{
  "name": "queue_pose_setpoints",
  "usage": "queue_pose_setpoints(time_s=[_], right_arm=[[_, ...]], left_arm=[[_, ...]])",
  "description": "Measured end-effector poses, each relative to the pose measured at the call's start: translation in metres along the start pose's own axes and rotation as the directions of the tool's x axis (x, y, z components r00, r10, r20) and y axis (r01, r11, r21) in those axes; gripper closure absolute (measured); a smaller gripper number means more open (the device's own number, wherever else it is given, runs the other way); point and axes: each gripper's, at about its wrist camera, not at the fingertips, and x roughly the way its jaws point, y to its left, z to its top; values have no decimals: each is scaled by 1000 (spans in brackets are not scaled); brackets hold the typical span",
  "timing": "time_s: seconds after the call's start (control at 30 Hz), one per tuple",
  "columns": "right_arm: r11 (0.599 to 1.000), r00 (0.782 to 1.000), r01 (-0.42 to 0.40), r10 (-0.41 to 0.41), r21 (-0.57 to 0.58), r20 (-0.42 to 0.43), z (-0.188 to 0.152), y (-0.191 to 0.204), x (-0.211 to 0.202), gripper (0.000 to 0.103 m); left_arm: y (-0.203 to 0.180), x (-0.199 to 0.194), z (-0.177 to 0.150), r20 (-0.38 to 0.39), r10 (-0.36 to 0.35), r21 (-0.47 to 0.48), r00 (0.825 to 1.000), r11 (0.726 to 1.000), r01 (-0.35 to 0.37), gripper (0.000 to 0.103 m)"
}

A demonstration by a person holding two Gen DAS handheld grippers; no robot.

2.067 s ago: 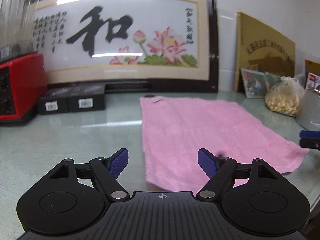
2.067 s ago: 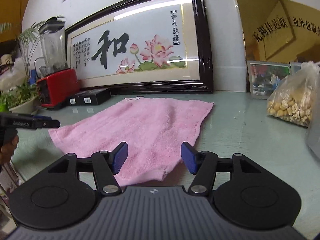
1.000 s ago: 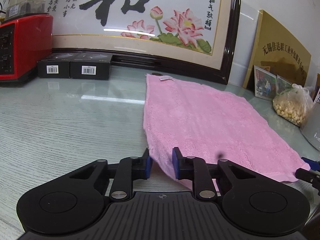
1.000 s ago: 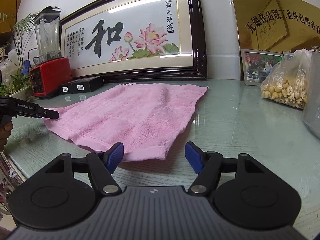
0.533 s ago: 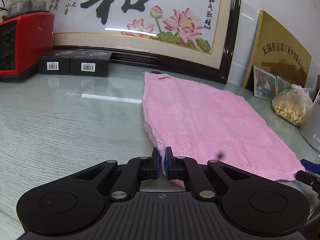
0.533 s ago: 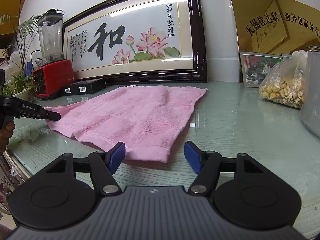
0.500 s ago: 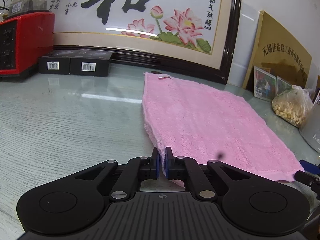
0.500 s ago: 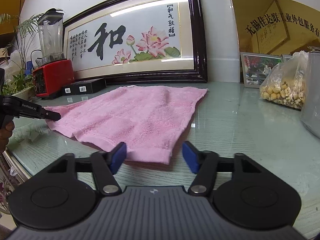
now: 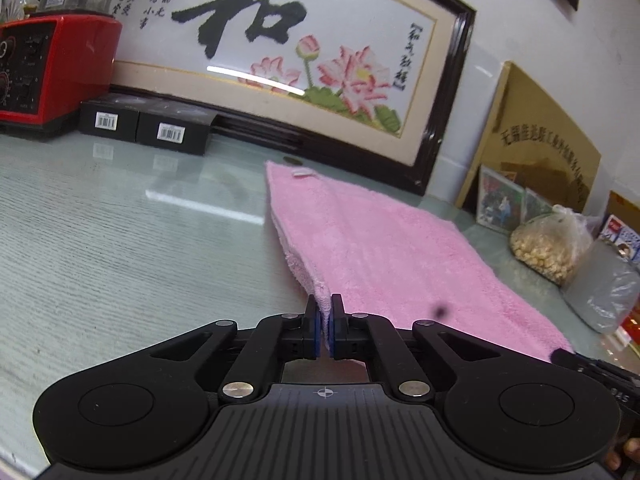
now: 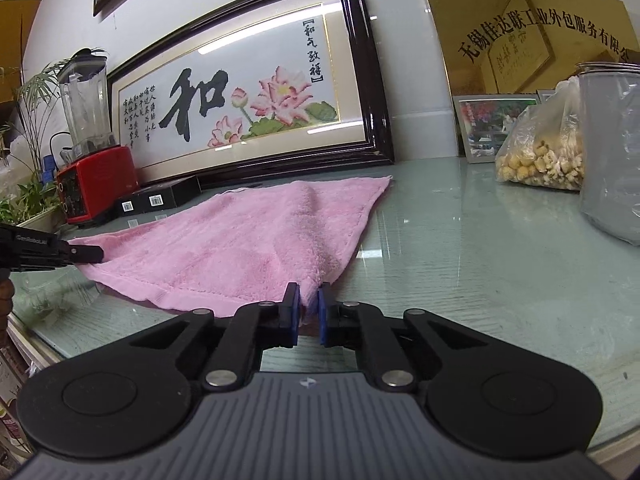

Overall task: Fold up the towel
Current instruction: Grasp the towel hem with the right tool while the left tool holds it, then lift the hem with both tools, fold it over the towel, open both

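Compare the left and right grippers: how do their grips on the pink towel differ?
The left gripper is pinched tight on the near left corner of the towel; the right gripper holds the near right corner with a wider gap between its pads. Both are shut on towel corners.

A towel [image 10: 256,248] lies on the glass tabletop [image 10: 480,264] before a framed picture [image 10: 248,108] leaning against the wall; a blender [image 10: 92,168] and two boxes [image 10: 160,200] stand to its left, a bag of nuts [image 10: 540,156] to its right, my grippers at its near corners.
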Motion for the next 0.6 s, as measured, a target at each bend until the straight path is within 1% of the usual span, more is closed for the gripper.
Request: queue_pose_setpoints(time_s=[0.1, 0.2, 0.27, 0.33, 0.43, 0.5, 0.6], right_arm=[[1000, 1000, -13, 13, 7, 11, -3, -5, -14, 93], [999, 999, -46, 46, 21, 21, -4, -12, -29, 93], [997, 997, -67, 66, 35, 33, -4, -15, -39, 93], [994, 994, -95, 92, 48, 63, -1, -17, -51, 93], [988, 985, -137, 128, 67, 116, 2, -19, -69, 93], [987, 982, -144, 133, 71, 136, 4, -18, -72, 93], [986, 978, -148, 135, 72, 160, 5, -18, -75, 93]], left_arm=[[-11, -20, -8, 39, -34, 26, 999, 999, 33, 100], [-18, -35, -17, 65, -42, 56, 997, 998, 38, 100], [-19, -44, -21, 79, -68, 56, 995, 996, 64, 100], [-20, -53, -24, 94, -99, 52, 991, 994, 95, 100], [-22, -68, -24, 146, -145, 69, 979, 988, 136, 100], [-24, -76, -22, 188, -175, 91, 966, 983, 160, 100], [-27, -79, -19, 223, -201, 112, 954, 977, 179, 100]])
